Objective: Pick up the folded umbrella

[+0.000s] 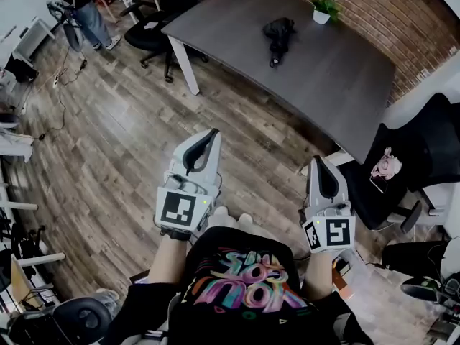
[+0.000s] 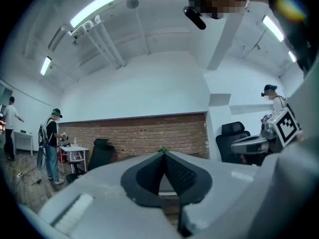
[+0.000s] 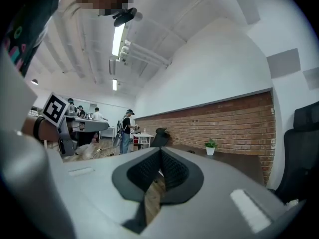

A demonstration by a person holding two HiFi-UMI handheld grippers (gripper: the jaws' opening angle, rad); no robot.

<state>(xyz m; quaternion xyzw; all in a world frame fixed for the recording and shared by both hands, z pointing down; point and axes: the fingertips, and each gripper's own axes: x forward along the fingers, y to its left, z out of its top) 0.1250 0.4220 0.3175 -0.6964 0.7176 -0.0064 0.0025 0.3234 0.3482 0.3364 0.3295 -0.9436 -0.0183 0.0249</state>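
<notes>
Floor [image 1: 108,157] below: grippers [image 1: 213,132] [image 1: 318,161] closed, seemingly empty.

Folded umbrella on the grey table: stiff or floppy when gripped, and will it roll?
The folded umbrella looks loosely bunched, so its fabric likely squashes when squeezed. Its lumpy outline suggests little rolling on the table. Compact, so probably light.

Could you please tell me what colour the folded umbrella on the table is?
The umbrella is black; the head view shows it best.
</notes>
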